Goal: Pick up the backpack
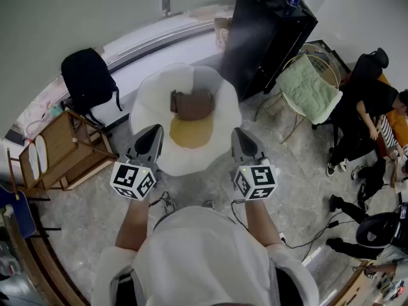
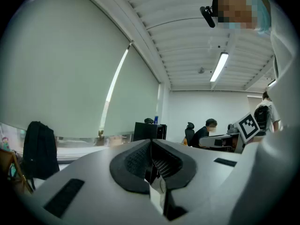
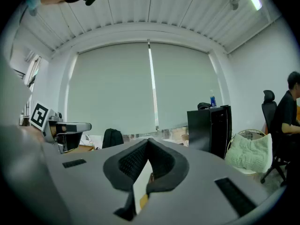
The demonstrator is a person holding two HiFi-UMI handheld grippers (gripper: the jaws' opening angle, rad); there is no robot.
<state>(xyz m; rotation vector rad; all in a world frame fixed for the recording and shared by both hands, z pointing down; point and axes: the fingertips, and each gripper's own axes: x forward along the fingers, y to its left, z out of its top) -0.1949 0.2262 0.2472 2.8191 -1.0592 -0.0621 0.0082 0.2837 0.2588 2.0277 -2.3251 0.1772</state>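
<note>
The black backpack point(image 1: 89, 81) stands upright against the window ledge at the far left, well beyond both grippers. It also shows as a dark backpack point(image 2: 40, 150) at the left edge of the left gripper view and as a small backpack point(image 3: 112, 137) in the right gripper view. My left gripper point(image 1: 153, 134) and right gripper point(image 1: 241, 136) are held side by side and level over the near edge of a white egg-shaped seat point(image 1: 223, 139). The jaws of the left gripper point(image 2: 151, 142) and the right gripper point(image 3: 148, 142) meet, with nothing between them.
A brown cushion point(image 1: 192, 104) lies on the white seat. A wooden rack point(image 1: 64, 148) stands left, below the backpack. A black cabinet point(image 1: 268, 37), a wire chair with a green towel point(image 1: 309, 88) and a seated person point(image 1: 370, 113) are at the right. Cables point(image 1: 306, 234) trail on the floor.
</note>
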